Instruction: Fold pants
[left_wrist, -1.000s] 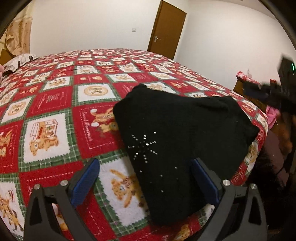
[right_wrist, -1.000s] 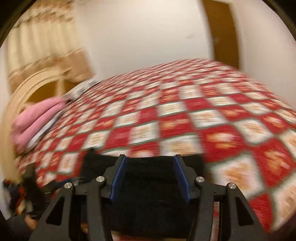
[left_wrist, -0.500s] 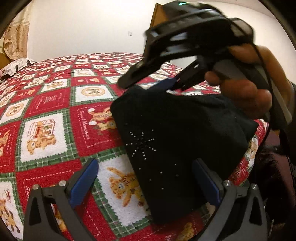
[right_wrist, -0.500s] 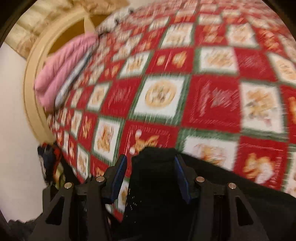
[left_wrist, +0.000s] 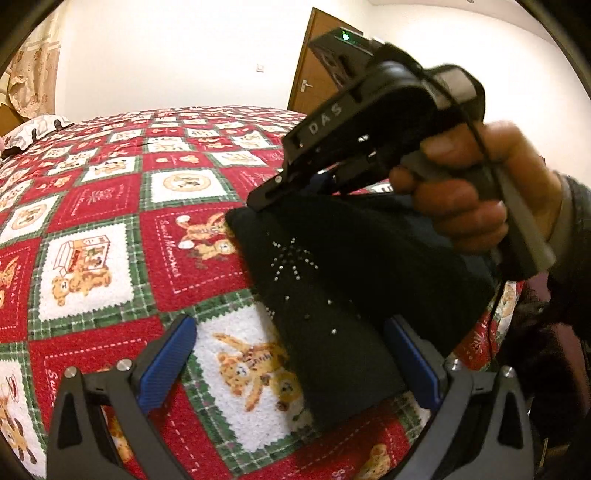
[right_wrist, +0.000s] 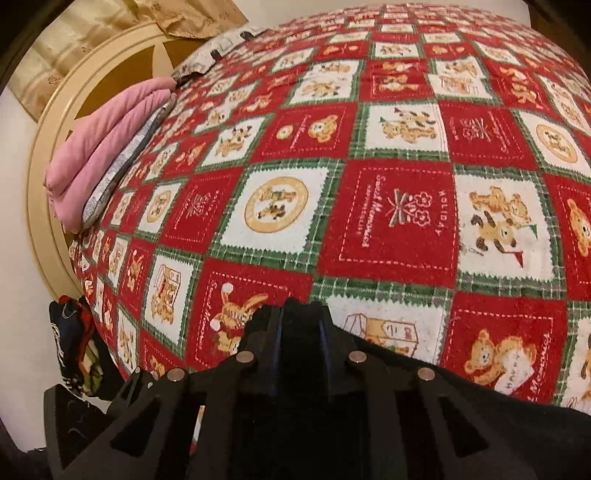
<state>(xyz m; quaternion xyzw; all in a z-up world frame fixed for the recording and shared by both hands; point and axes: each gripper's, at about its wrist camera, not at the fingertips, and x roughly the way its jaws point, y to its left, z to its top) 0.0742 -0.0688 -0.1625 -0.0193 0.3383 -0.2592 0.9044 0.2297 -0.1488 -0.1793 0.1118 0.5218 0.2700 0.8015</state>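
The black pants (left_wrist: 343, 288), folded into a compact stack with a studded star pattern, lie at the near right corner of the bed. My left gripper (left_wrist: 295, 358) is open, its blue pads either side of the near end of the stack, not touching it. My right gripper (right_wrist: 299, 325) is shut on the far left corner of the pants (right_wrist: 480, 413); in the left wrist view it (left_wrist: 280, 192) comes in from the right in a hand, its fingers pinching that corner.
The bed carries a red, green and white teddy-bear quilt (left_wrist: 110, 221). Pink folded bedding (right_wrist: 107, 140) and a cream headboard (right_wrist: 40, 155) are at the far end. A brown door (left_wrist: 314, 74) is behind. Clothes (right_wrist: 74, 350) lie on the floor by the bed.
My right gripper swung in over the stack, came down on its far left corner and closed on it. The left gripper stayed open and almost still.
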